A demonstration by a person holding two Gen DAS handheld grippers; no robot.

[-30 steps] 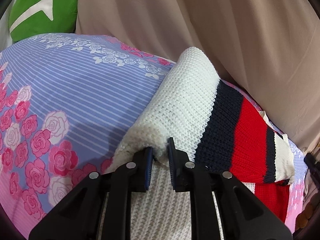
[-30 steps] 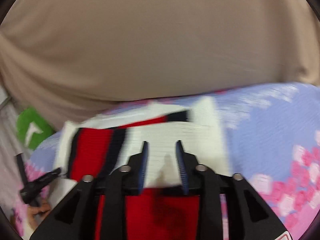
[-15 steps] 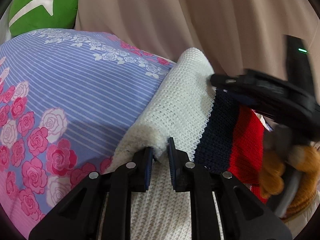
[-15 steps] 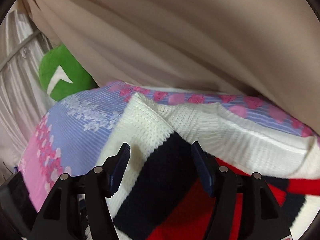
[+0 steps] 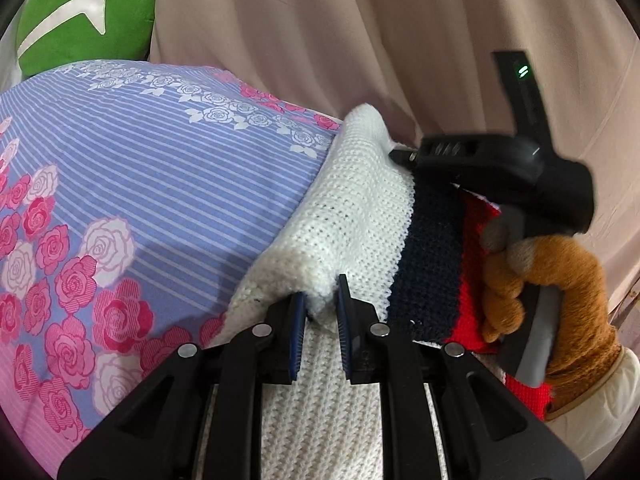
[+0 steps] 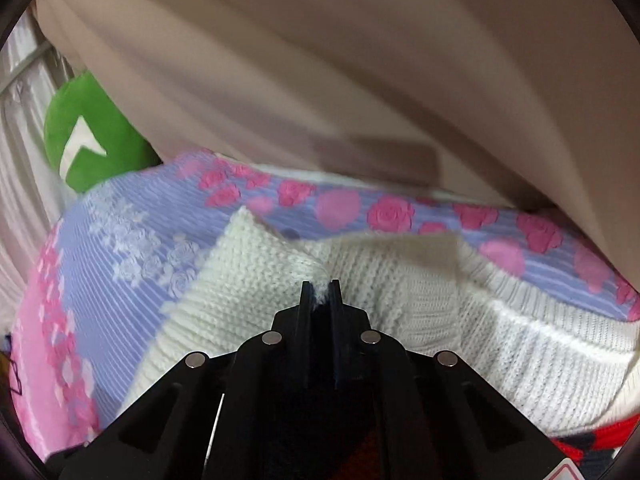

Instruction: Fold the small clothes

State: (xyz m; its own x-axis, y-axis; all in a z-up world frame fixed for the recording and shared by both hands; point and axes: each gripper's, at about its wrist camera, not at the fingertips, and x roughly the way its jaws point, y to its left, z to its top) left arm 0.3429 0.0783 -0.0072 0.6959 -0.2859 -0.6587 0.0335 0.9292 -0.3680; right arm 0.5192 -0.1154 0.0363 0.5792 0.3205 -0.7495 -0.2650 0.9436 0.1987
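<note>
A knitted sweater [image 5: 360, 208], white with navy and red stripes, lies folded over on a floral bedsheet [image 5: 160, 152]. My left gripper [image 5: 320, 308] is shut on the near white edge of the fold. At the fold's far corner my right gripper [image 5: 400, 156] comes in from the right, held by a hand in a brown furry glove [image 5: 540, 280]. In the right wrist view the right gripper [image 6: 319, 288] is closing its jaws, and the pads pinch a ridge of the sweater's white knit [image 6: 248, 272].
A beige curtain [image 5: 360, 40] hangs right behind the bed, close to the sweater's far edge. A green cushion [image 5: 80, 12] sits at the back left corner. The striped, rose-printed sheet [image 6: 120, 240] stretches out to the left.
The right gripper swung in from the right to the fold's far corner, opened wide, then closed on the white knit. The left gripper kept its grip and stayed still.
</note>
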